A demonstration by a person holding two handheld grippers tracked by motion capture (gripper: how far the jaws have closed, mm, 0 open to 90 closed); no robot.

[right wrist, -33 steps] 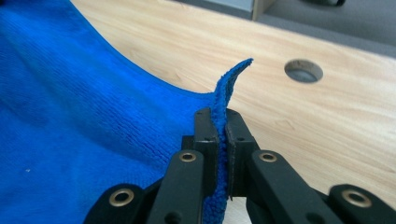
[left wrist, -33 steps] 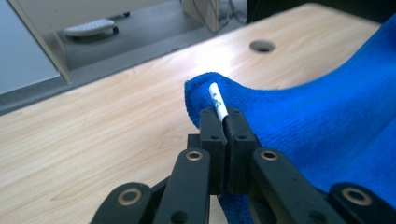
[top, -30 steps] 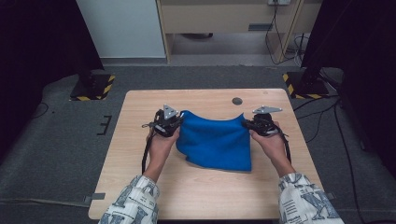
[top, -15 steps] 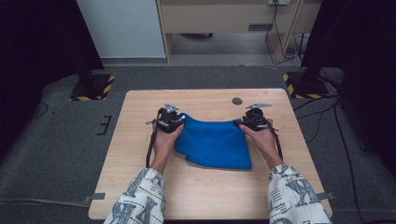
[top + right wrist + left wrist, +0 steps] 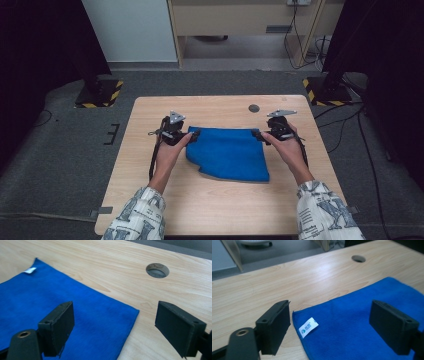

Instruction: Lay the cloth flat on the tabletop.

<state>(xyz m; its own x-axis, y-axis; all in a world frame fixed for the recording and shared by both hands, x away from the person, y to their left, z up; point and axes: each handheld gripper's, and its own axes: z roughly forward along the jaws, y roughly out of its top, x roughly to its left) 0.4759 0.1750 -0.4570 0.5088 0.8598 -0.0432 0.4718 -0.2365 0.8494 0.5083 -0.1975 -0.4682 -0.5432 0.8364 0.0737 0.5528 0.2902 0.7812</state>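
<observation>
**Cloth released at both far corners**

A corner could be dragged and the flat blue cloth [image 5: 227,152] rumpled if either gripper is withdrawn low. The jaws of the left gripper [image 5: 329,325] and right gripper [image 5: 115,327] have just been opening and stand released. A cloth corner lies on the table [image 5: 210,210] between each pair, unpressed.

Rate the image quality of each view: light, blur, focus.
High view: table evenly lit, the room's sides nearly black; soft overall, the cloth shows no weave. Left gripper view: cloth and its white tag fairly sharp, a pale sheen on the wood near the hole, the near jaws slightly soft. Right gripper view: similar, even light, no hard shadows.
</observation>
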